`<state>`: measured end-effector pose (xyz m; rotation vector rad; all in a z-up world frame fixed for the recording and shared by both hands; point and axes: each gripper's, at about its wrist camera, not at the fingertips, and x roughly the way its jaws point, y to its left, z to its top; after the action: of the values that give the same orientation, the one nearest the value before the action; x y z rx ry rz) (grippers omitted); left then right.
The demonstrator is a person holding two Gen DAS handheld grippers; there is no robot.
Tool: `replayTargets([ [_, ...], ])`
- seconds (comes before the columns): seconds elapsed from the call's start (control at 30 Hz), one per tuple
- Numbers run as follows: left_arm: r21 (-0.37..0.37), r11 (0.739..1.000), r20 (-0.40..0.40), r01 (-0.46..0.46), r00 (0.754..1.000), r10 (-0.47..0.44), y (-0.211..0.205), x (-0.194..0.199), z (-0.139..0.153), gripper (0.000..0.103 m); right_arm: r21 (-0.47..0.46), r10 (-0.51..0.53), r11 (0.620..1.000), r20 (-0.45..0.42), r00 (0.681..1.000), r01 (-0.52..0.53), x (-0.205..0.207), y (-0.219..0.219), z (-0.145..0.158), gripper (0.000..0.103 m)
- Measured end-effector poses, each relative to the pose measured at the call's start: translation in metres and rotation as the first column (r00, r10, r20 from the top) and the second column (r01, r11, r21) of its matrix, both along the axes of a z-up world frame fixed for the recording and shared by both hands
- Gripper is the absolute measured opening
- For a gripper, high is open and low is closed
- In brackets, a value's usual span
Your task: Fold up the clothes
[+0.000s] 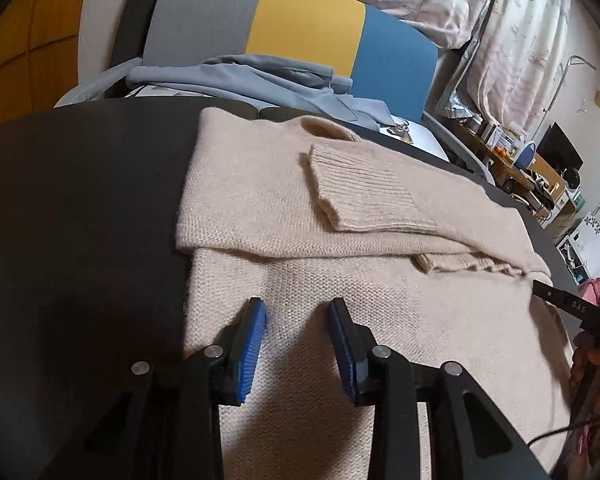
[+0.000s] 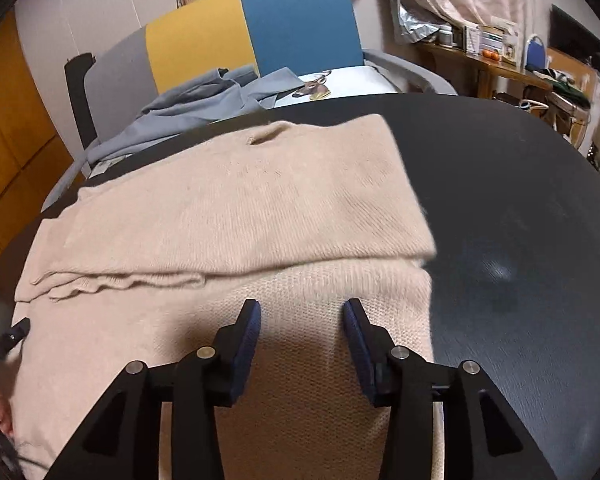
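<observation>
Beige sweater (image 1: 340, 216), soft and limp, lies ahead of both claws; left gripper (image 1: 298, 312) and right gripper (image 2: 302, 312) gape empty. Pinch near hem corners.

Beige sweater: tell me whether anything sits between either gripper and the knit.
Nothing visible does. The left gripper and right gripper both hang open directly over the beige sweater, with only bare knit showing between their fingers.

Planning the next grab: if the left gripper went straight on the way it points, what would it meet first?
Most likely the beige sweater: the left gripper angles down with open, empty jaws above the lower layer, short of the folded edge. Depth is uncertain.
</observation>
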<state>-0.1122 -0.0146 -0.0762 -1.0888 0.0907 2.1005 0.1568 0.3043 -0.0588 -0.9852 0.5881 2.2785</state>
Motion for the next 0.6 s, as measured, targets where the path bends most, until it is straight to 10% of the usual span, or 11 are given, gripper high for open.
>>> replayTargets([
  [0.37, -0.001, 1.0, 0.026, -0.003, 1.0, 0.003, 0.036, -0.047, 0.002, 0.034, -0.009, -0.009, 1.0, 0.006, 1.0, 0.009, -0.062, 0.043, 0.003, 0.05],
  [0.6, 0.119, 0.993, 0.073, 0.0, 0.997, -0.009, -0.05, -0.007, 0.013, 0.031, -0.162, -0.012, 0.987, -0.198, 0.98, -0.02, 0.012, 0.028, 0.036, 0.049],
])
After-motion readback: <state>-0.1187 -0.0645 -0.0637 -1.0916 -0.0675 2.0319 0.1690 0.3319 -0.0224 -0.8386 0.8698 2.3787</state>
